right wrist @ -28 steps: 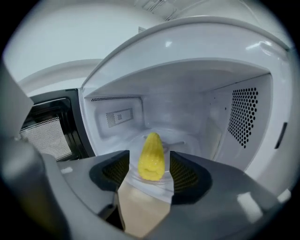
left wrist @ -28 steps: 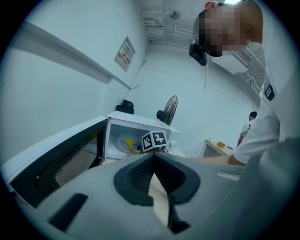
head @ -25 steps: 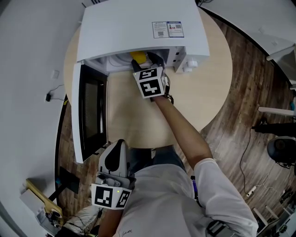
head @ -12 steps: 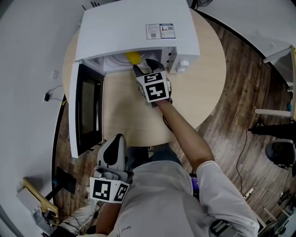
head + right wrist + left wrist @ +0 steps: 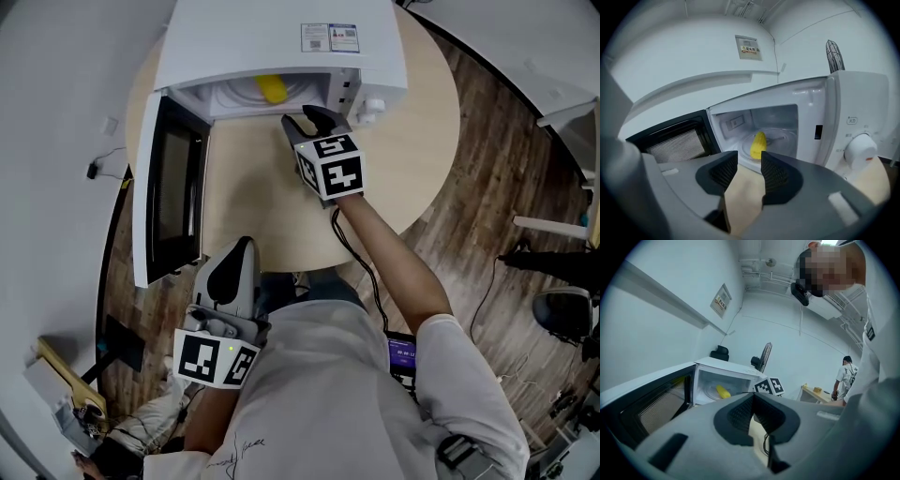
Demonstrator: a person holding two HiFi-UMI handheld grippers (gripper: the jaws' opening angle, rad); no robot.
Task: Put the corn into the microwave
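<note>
The yellow corn (image 5: 272,90) lies on the glass plate inside the white microwave (image 5: 281,42), whose door (image 5: 169,187) stands swung open to the left. My right gripper (image 5: 302,120) hovers over the table just outside the oven's mouth. In the right gripper view its jaws (image 5: 749,161) are closing with nothing between them, and the corn (image 5: 757,143) shows beyond them. My left gripper (image 5: 239,246) stays low by my body at the table's near edge, its jaws (image 5: 753,395) together and empty. The left gripper view also shows the corn (image 5: 723,391).
The microwave stands at the back of a round wooden table (image 5: 412,159). Its knob (image 5: 860,147) is on the right of the cavity. A cable trails from my right gripper. Another person (image 5: 844,376) stands far off by a desk.
My right gripper has drawn back out of the microwave's mouth toward me and its jaws have narrowed. The corn stays on the plate inside. My left gripper has barely shifted.
</note>
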